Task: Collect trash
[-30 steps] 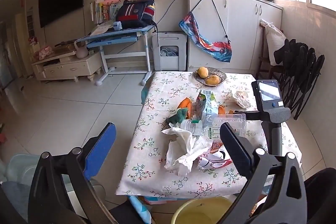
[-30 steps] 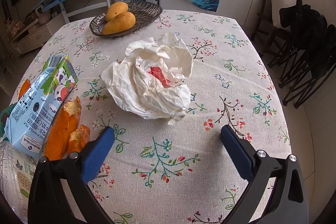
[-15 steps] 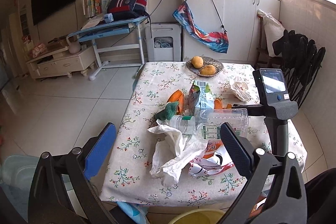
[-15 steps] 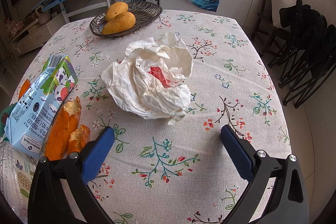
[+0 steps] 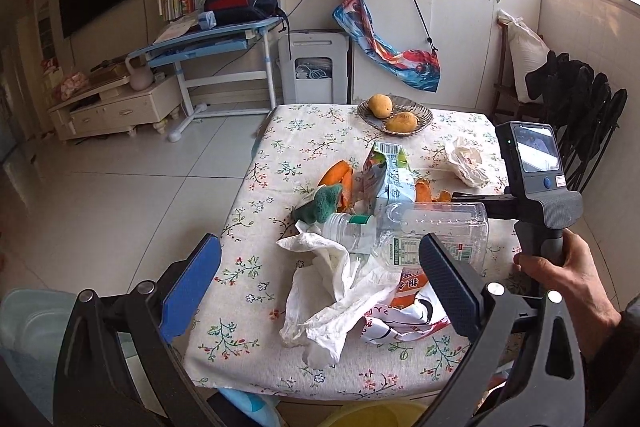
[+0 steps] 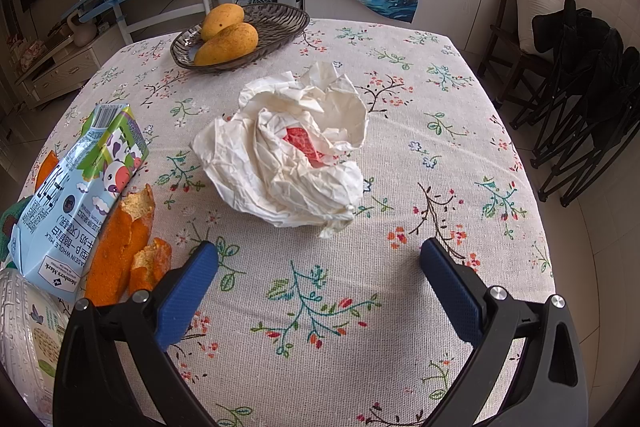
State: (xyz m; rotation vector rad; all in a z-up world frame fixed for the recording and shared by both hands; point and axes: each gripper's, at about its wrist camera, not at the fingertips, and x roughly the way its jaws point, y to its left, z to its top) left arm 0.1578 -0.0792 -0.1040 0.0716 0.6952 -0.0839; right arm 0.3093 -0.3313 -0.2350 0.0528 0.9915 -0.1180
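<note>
Step in hand, as judged: approach, before the first pickup. Nothing collected yet; all trash on the table (image 6: 460, 75).

Right gripper (image 6: 318, 269): tongs wide apart, empty, low over the tablecloth, aimed at the crumpled white wrapper (image 6: 288, 151) just beyond the tips. Wrapper alone in the middle of the right view, red scrap in its folds, clear cloth all round. Next move, by estimate: straight push forward until the wad sits between the pads, then close; soft paper, so a deep bite likely needed to avoid pinching only a loose flap.

Left gripper (image 5: 316, 291): tongs apart, empty, off the near-left edge of the table, above the floor side. Closest to it: crumpled white tissue (image 5: 332, 291) at the near edge, touching a clear plastic bottle (image 5: 416, 231) lying on its side and a red-and-white snack bag (image 5: 404, 311).

Further in: milk carton (image 6: 80, 195) tipped over, orange peel (image 6: 120, 239) against it, green scrap (image 5: 324, 201) to the left.

Not trash: basket (image 6: 280, 23) with two mangoes (image 6: 228, 35), far side. Yellow bin rim (image 5: 376, 415) below the near edge, probable drop point.

Obstruction: peel and carton just left of the right gripper; otherwise none.
</note>
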